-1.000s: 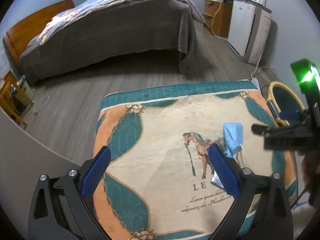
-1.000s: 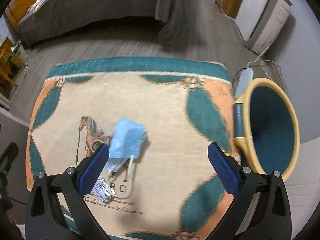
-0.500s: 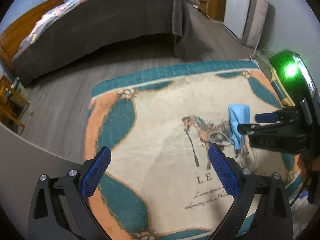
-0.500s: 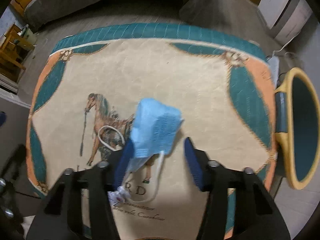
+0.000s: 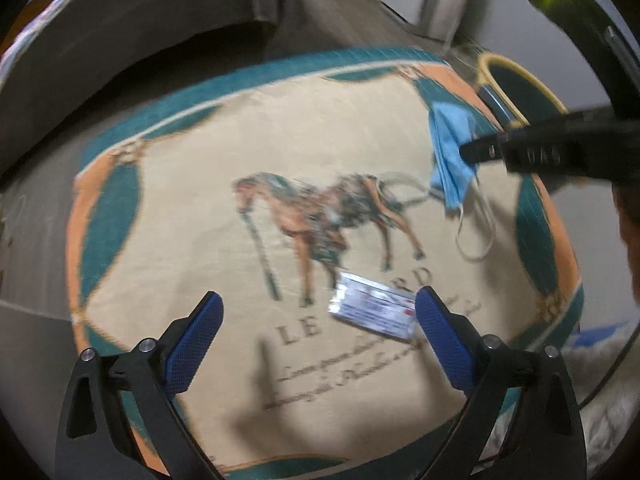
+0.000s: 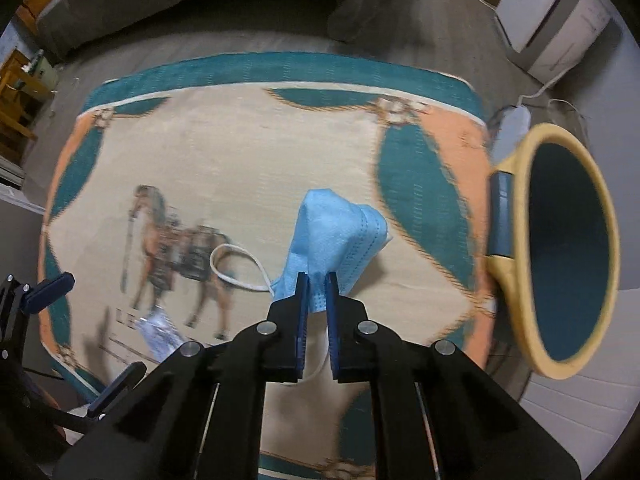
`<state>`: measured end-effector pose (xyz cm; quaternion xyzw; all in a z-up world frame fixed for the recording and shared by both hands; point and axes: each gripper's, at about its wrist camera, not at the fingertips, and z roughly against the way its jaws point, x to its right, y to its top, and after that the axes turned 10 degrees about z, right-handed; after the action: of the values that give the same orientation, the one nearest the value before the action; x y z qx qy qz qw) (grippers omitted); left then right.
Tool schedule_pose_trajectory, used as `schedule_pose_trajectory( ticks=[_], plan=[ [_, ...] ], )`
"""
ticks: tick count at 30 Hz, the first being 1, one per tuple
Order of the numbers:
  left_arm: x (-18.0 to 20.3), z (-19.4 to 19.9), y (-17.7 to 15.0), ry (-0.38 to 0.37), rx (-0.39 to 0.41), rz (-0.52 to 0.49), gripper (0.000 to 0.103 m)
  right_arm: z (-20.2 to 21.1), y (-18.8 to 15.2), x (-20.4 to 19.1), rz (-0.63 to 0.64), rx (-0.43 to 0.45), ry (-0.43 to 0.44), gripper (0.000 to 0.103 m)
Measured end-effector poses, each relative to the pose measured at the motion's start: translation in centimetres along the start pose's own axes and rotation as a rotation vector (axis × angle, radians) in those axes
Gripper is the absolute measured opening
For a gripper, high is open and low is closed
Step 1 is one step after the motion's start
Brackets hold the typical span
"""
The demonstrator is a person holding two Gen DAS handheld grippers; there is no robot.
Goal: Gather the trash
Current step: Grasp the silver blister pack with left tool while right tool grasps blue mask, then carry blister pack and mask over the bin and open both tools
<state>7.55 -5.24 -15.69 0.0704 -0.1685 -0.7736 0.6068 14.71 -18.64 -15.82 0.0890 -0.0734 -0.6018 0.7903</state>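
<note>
Read "LE" in rug (image 5: 240,160) lettering beside a silver wrapper (image 5: 374,312). Pinched blue face mask (image 6: 336,236) in right gripper (image 6: 316,280) above rug; held left gripper (image 5: 320,316) spread wide, ungrasping, over wrapper.

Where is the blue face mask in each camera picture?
Left wrist view: the blue face mask hangs at the upper right, pinched by the right gripper, past the open left gripper.
Right wrist view: the mask is at the centre, clamped between the right gripper's fingers.
Shared landmark: the horse picture on the rug sits left of the mask in both.
</note>
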Motion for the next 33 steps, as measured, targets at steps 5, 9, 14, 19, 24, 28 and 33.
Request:
schedule_pose_trajectory(
  ticks=[5, 9, 14, 19, 24, 28, 33],
  plan=[
    [1.9, -1.6, -0.6, -0.015, -0.050, -0.078, 0.087, -0.4, -1.0, 1.9, -0.035, -0.026, 0.026, 0.009],
    [3.1, -2.9, -1.1, -0.002, -0.083, -0.127, 0.080, -0.3, -1.3, 2.9, -0.068, -0.008, 0.059, 0.032],
    [3.1, -3.2, -1.1, -0.002, -0.079, -0.138, 0.060, -0.7, -0.4, 2.9, -0.082, 0.015, 0.087, 0.057],
    [2.5, -2.9, -0.5, -0.003, -0.064, -0.112, 0.060, -1.8, 0.0, 2.2, -0.048, -0.015, 0.114, 0.016],
    [2.2, -1.9, 0.1, -0.007, -0.021, -0.085, 0.060, -0.3, 0.0, 2.1, -0.038, 0.026, 0.109, 0.009],
    [1.8, -0.9, 0.2, -0.002, 0.008, -0.074, 0.060, 1.5, -0.1, 2.6, -0.037, 0.075, 0.113, 0.008],
    [1.2, 0.2, 0.3, 0.005, 0.042, -0.043, 0.060, 3.6, -0.2, 3.4, -0.016, 0.125, 0.089, 0.008]
  ],
)
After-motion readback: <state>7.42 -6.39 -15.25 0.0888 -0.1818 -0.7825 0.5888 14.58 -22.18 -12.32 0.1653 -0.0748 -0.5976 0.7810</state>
